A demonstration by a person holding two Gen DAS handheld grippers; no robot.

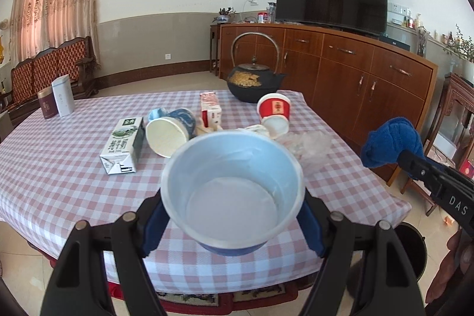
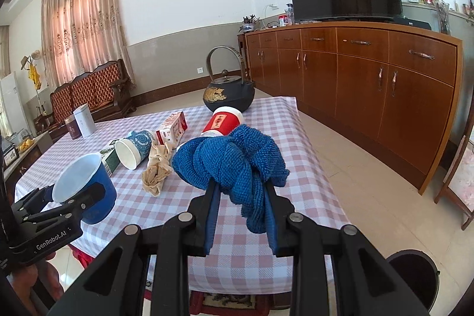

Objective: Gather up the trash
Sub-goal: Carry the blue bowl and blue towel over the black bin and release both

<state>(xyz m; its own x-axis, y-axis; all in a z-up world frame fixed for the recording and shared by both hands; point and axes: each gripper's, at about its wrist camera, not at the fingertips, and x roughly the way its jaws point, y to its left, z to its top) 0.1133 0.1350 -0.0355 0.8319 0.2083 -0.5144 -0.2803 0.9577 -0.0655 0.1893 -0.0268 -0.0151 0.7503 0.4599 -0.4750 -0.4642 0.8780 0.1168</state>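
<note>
Left gripper [image 1: 234,215] tilted downward over the near edge of the table [image 1: 59,168], jaws spread wide and clamped on a blue paper cup [image 1: 234,191], mouth facing the camera, white inside. Right gripper [image 2: 241,197] angled down likewise, jaws narrowed and pinching a bunched blue cloth [image 2: 231,165] above the checked tablecloth.

On the table: a green milk carton [image 1: 123,145], a tipped blue patterned cup [image 1: 170,135], a red-and-white carton [image 1: 210,108], a red cup [image 1: 274,114] on its side, a black teapot [image 1: 253,85].

Only in the left view: crumpled clear plastic [image 1: 311,145] beside the red cup. Only in the right view: a beige crumpled wrapper [image 2: 157,168] between the 2 grippers. Dark round bin [image 2: 413,271] on the floor at lower right.
</note>
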